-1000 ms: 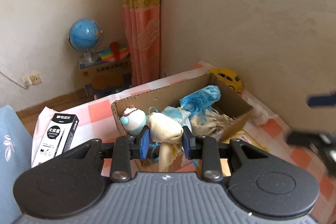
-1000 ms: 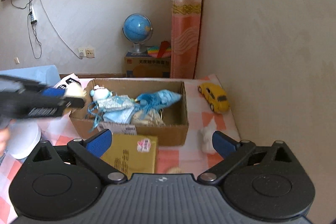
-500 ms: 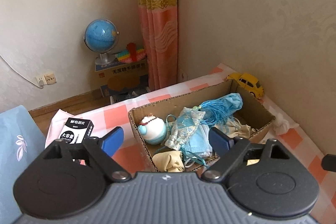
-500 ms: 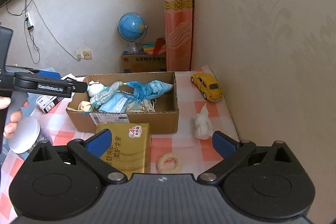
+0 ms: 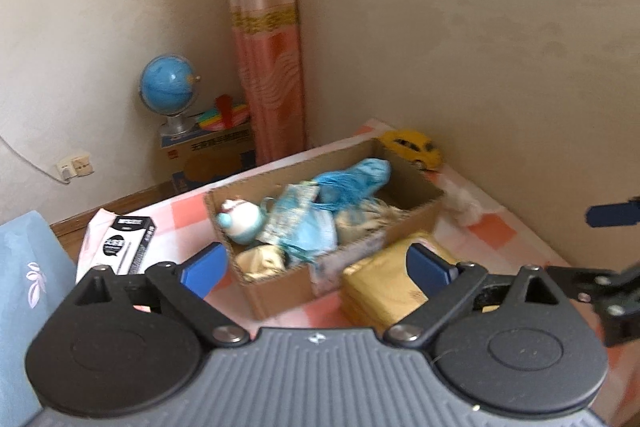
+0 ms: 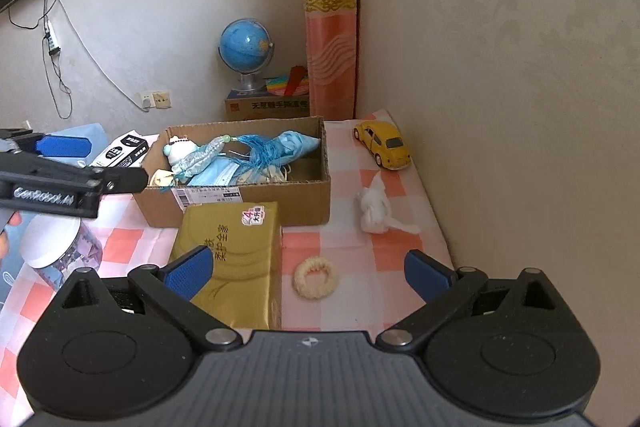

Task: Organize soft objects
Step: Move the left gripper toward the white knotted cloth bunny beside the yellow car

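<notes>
The checked worktop (image 6: 344, 239) ends at the wall on my right. On it the cardboard box (image 6: 280, 203) lies with its long axis left to right, holding blue and cream soft things. A gold pack (image 6: 236, 251) touches its front. The white soft toy (image 6: 374, 209) and cream ring (image 6: 316, 277) lie in open space. My left tongs (image 5: 316, 263) have just spread, empty; my right tongs (image 6: 308, 273) are spread, empty.
</notes>
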`<state>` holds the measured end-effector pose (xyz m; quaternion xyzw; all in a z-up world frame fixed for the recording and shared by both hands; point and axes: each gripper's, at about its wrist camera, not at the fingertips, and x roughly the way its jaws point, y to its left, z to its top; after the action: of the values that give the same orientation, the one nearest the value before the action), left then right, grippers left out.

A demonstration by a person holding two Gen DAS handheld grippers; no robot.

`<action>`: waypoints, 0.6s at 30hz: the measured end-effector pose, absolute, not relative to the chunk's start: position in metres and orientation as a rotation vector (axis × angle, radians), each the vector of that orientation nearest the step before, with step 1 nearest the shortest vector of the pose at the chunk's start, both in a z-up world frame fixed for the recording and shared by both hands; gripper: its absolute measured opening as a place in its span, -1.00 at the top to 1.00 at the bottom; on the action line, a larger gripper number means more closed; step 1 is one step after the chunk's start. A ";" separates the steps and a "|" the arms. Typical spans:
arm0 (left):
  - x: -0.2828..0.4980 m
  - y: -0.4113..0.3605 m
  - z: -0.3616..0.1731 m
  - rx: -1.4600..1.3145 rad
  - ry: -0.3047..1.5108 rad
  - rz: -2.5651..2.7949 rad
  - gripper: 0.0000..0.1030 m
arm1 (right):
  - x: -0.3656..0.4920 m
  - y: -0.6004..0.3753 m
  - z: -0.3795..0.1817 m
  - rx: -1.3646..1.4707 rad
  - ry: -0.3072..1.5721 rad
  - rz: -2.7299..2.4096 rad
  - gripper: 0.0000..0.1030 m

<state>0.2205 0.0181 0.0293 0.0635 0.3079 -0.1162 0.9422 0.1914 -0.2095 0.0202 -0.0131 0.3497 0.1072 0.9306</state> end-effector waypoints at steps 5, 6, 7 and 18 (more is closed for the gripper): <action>0.199 0.003 0.032 0.133 0.614 -0.283 -0.91 | 0.177 -0.218 0.018 -0.033 0.706 0.192 -1.00; 0.195 0.001 0.031 0.133 0.612 -0.292 -0.91 | 0.174 -0.220 0.017 -0.035 0.705 0.187 -1.00; 0.191 -0.002 0.031 0.134 0.610 -0.305 -0.92 | 0.171 -0.222 0.015 -0.037 0.707 0.182 -1.00; 0.180 -0.035 0.023 0.185 0.628 -0.422 -0.93 | 0.151 -0.253 -0.009 0.002 0.743 0.162 -1.00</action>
<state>0.1796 -0.0348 0.0233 0.0902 0.3061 -0.2059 0.9251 0.1513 -0.2531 -0.0087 0.0008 0.3625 0.0790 0.9286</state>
